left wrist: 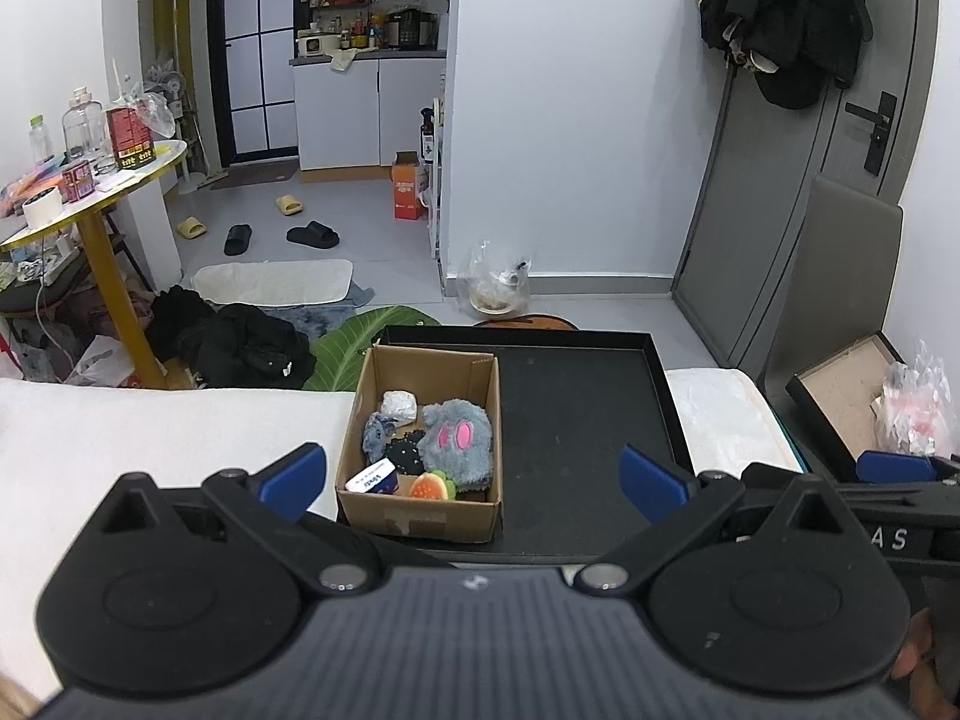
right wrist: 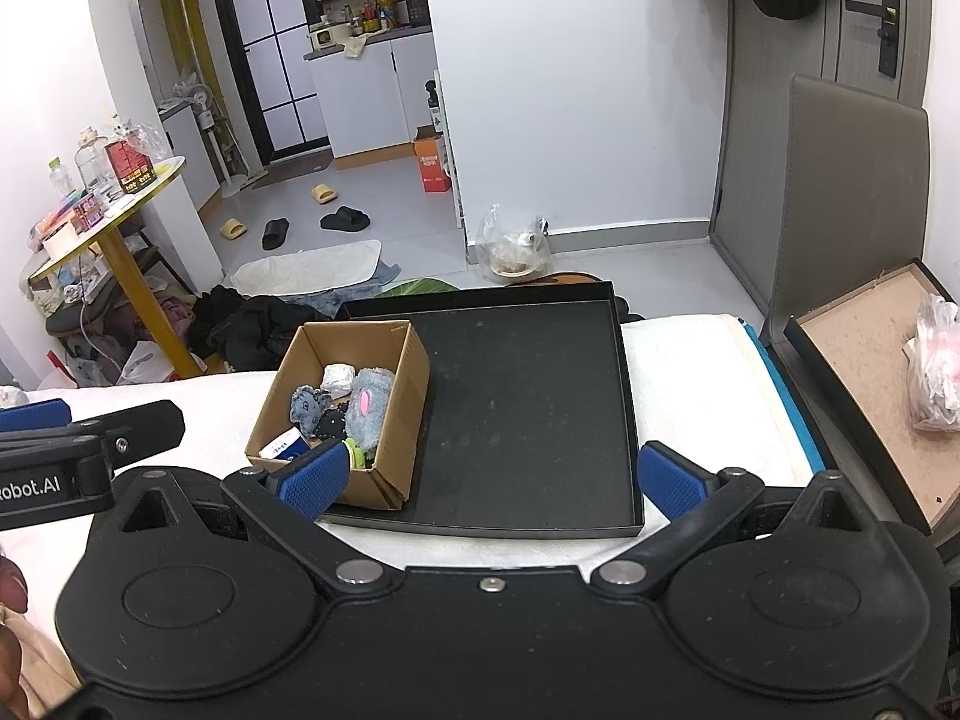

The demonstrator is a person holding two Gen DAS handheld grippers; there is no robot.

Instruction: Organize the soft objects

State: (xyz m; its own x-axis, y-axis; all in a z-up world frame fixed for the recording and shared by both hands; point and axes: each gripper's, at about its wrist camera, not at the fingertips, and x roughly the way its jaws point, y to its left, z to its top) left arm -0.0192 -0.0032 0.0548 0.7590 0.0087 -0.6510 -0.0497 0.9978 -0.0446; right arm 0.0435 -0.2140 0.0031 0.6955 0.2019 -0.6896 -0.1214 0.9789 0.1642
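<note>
A brown cardboard box [left wrist: 474, 372] stands in the left part of a black tray [left wrist: 576, 420] on a white-covered surface. In it lie a grey plush with pink patches [left wrist: 459, 441], a blue-grey plush [left wrist: 378, 435], a black spiky ball [left wrist: 405, 453], a white wad [left wrist: 400, 405], an orange burger toy [left wrist: 429, 486] and a small blue-white pack [left wrist: 373, 479]. My left gripper [left wrist: 474, 480] is open and empty, above the box's near side. My right gripper [right wrist: 495, 474] is open and empty over the tray [right wrist: 540, 408], with the box [right wrist: 408, 372] by its left finger.
The tray's right half is bare. A brown-lined lid [right wrist: 864, 360] with a plastic bag [right wrist: 936, 360] lies to the right. Beyond the surface's far edge are clothes on the floor [left wrist: 240, 342], a round yellow-legged table [left wrist: 90, 192] and a grey door [left wrist: 840, 150].
</note>
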